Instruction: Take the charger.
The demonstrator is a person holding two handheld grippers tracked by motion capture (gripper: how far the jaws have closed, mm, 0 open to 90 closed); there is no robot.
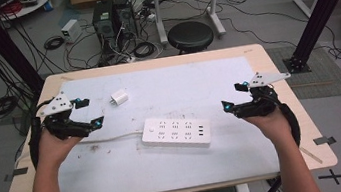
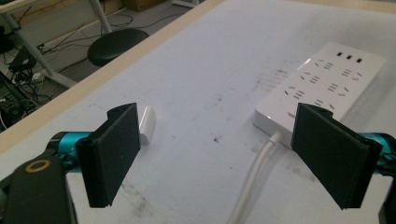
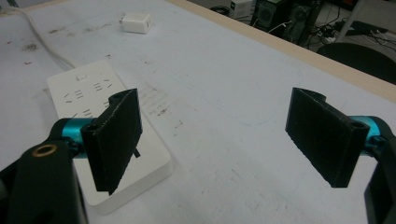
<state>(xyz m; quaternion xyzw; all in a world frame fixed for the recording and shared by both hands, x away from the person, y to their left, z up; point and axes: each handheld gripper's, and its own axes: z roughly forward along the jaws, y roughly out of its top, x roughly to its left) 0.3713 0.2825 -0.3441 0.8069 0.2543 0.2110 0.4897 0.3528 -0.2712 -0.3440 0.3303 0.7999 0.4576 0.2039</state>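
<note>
In the high view, the left tool hovers over the left edge of the bench and the right tool over the right edge, both with jaws spread and nothing between them. Between the two, near the middle of the pale mat, lies a white power strip, its cord running left toward the left hand. A small white charger lies beyond the strip, nearer the left tool, apart from both. Bare mat separates each tool from the strip. Past the far edge stand a black stool and computer towers among loose cables on the floor. In the left gripper view, the wide-set jaws frame the mat: the charger lies just behind the left-hand jaw, partly hidden by it, while the power strip lies ahead to the right, its near corner behind the other jaw and its cord trailing down between them. In the right gripper view, the released jaws stand well apart; the power strip lies under and behind the left-hand jaw, and the charger lies farther off, at the top.
</note>
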